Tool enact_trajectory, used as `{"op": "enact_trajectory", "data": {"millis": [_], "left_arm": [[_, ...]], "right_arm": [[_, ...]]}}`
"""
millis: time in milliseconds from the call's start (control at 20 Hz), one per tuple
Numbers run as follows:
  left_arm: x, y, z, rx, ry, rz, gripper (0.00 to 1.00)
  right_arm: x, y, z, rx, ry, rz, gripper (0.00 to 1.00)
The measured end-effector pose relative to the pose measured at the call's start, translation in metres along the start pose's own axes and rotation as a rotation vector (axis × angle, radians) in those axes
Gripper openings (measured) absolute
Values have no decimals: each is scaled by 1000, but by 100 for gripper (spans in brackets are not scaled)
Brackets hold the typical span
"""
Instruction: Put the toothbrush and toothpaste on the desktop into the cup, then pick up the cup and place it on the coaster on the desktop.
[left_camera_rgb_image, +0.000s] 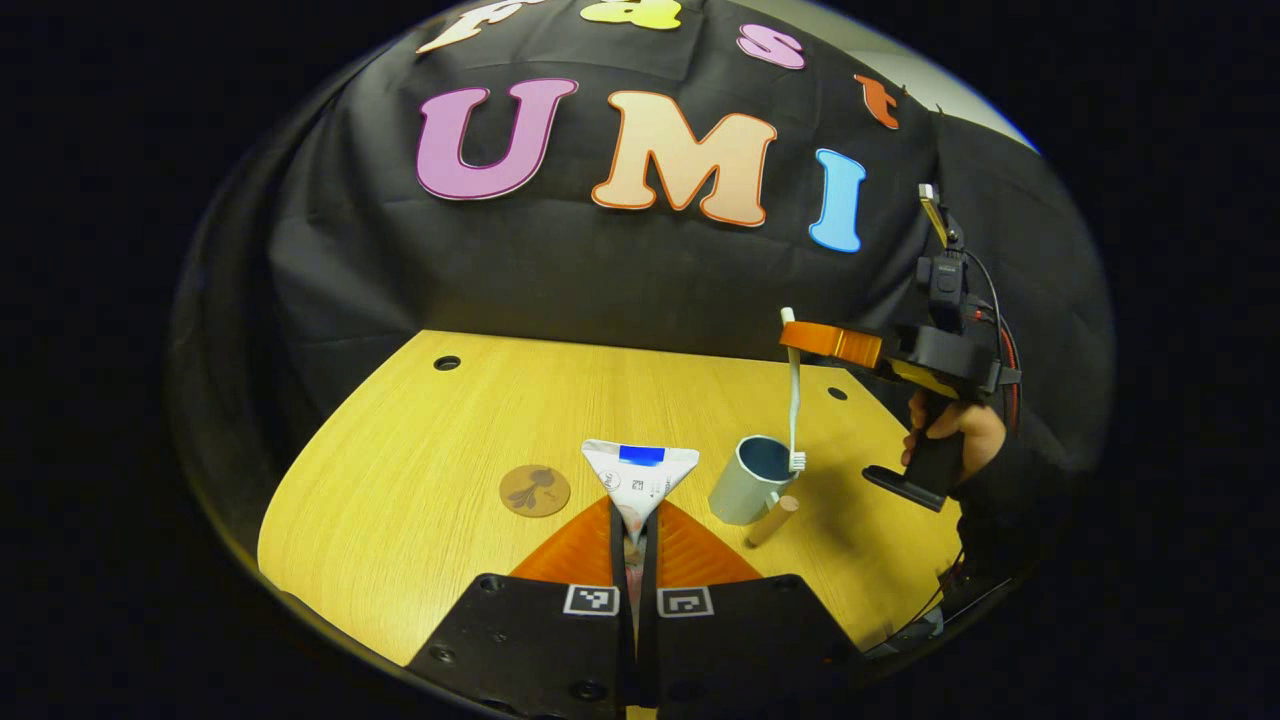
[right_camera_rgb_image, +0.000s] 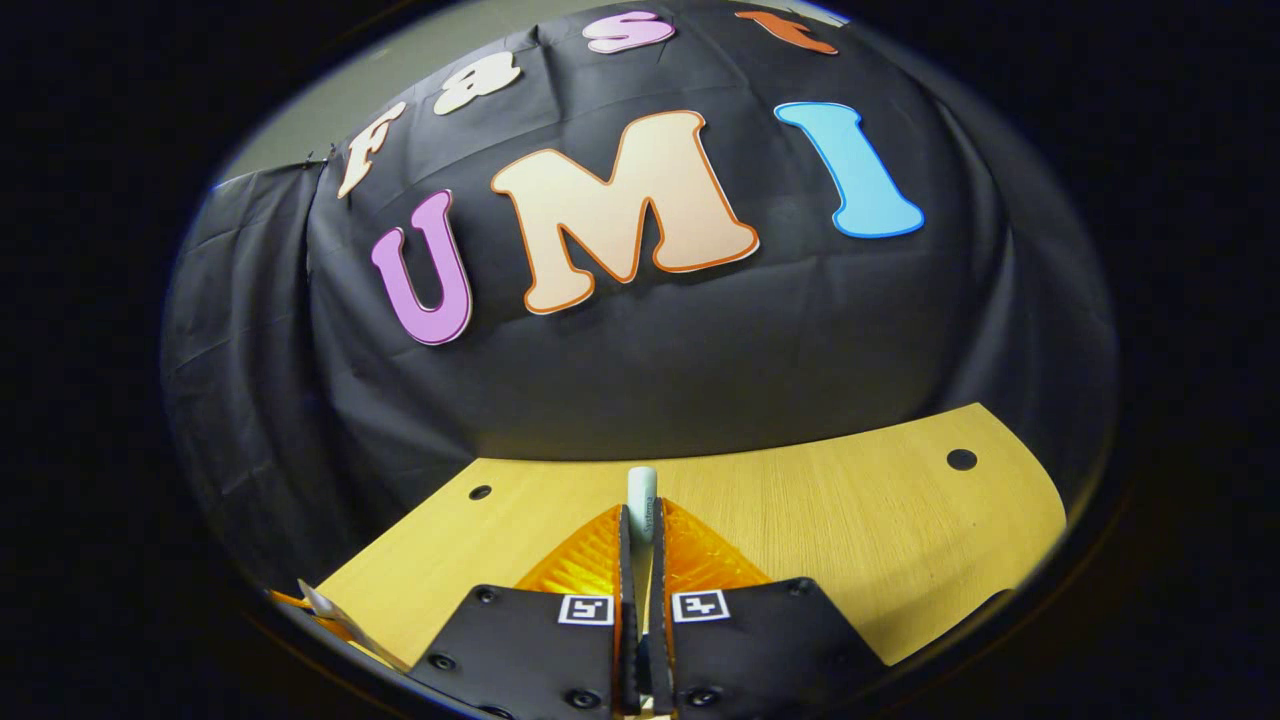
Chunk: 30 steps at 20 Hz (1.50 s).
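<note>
Even overhead light brightens the tabletop (left_camera_rgb_image: 420, 480), with soft shadows beside the cup (left_camera_rgb_image: 748, 480), strong fisheye bending at edges, sharp centres.

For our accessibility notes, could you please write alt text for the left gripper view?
The left gripper holds the toothpaste above the desktop. The right gripper dangles the toothbrush head-down over the cup; a coaster lies left.

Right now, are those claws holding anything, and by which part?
Left claw pinches the toothpaste by its narrow end. Right claw grips the toothbrush near its handle end.
</note>
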<state>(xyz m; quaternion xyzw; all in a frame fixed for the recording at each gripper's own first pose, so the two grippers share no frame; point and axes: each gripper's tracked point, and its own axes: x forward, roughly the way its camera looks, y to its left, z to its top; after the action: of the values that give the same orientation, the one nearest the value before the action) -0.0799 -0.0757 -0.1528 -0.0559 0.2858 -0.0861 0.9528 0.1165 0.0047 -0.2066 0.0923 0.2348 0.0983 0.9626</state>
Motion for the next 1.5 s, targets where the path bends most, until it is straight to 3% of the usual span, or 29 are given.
{"op": "enact_trajectory", "data": {"millis": [450,650,750,800,1000,1300,1500], "left_arm": [[-3,6,-2,-16,0,33,0],[1,1,-1,-9,2,20,0],[3,-2,1,-2,1,6,0],[5,-5,1,0,0,-4,0],[14,-19,13,15,-13,-49,1],[33,-50,41,55,-56,-137,1],[50,-74,64,70,-95,-198,0]], "right_arm": [[13,-8,-29,-80,22,-38,7],[1,-7,-31,-80,29,-34,17],[-5,-6,-29,-77,25,-23,33],[-11,-5,-30,-66,27,-11,34],[-35,-20,-32,-42,13,-31,100],[-84,-60,-56,-16,63,-104,96],[-110,-80,-73,1,101,-142,99]]}}
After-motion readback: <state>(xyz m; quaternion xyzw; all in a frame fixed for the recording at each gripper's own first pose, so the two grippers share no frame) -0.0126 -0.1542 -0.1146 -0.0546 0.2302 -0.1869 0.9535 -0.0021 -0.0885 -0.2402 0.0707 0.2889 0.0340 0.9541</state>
